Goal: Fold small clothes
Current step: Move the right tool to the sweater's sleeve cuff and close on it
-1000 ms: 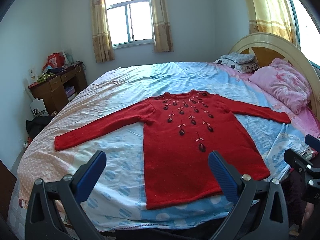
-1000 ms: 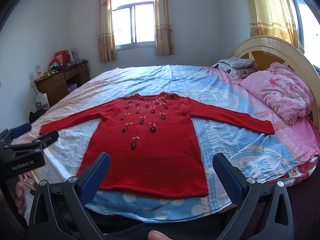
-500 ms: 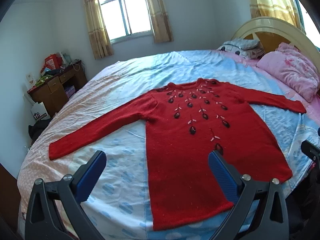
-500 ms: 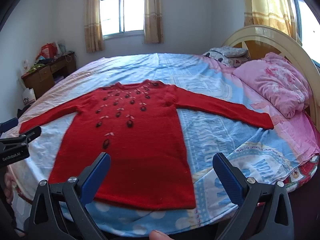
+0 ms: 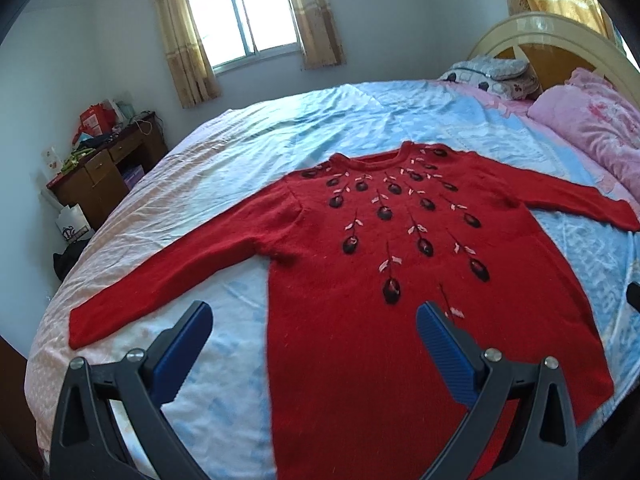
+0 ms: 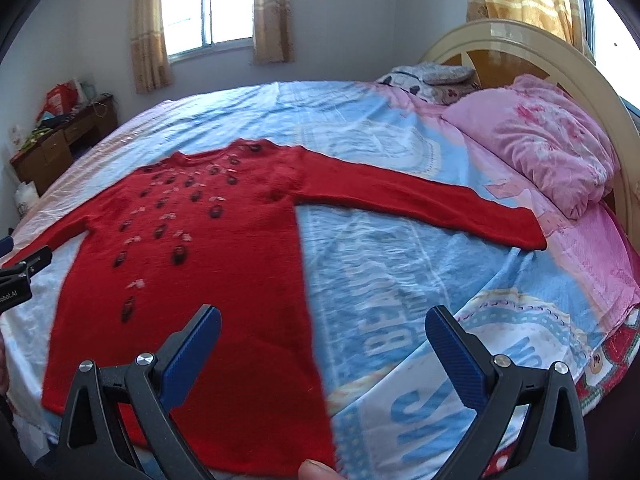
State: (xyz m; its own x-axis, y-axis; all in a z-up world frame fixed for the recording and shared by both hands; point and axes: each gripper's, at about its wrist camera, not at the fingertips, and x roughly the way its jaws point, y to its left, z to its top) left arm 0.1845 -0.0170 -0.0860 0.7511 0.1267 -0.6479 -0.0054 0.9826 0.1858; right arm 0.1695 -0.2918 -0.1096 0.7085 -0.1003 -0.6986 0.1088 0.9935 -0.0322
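A red knitted sweater with dark embroidered flowers lies flat on the bed, face up, both sleeves spread out; it also shows in the right wrist view. My left gripper is open and empty, hovering over the sweater's left side near its lower body. My right gripper is open and empty above the sweater's right side edge. The right sleeve stretches toward the pink pillow. The left sleeve reaches toward the bed's left edge.
The bed has a blue and pink patterned sheet. A pink pillow and a cream headboard are at the right. A wooden desk with clutter stands by the left wall. The other gripper's tip shows at the left edge.
Both grippers have moved forward and lower over the bed, so the sweater looks larger. The right one has shifted toward the sweater's right side. Both stay open.
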